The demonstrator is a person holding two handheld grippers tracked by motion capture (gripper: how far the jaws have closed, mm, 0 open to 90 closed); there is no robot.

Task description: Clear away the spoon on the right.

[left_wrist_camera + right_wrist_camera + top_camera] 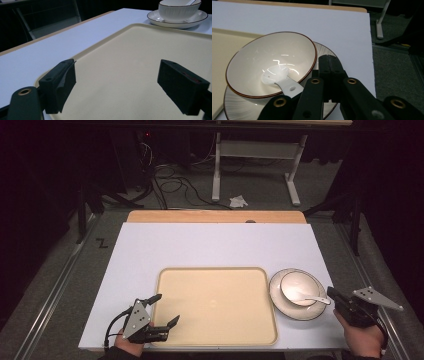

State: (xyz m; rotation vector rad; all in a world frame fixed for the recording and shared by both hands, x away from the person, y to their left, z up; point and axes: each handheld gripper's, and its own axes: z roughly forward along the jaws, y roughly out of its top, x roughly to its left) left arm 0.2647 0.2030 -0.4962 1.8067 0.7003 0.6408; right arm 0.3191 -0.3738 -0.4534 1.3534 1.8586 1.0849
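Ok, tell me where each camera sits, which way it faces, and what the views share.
High view: above the person's side, looking forward and down on the table; both hands, left gripper, right gripper.
Left gripper view: rides the left gripper, looks across the tray toward the bowl; jaws open.
Right gripper view: rides the right gripper, looks at the bowl and spoon; jaws shut.
Shared: tray, bowl, plate.
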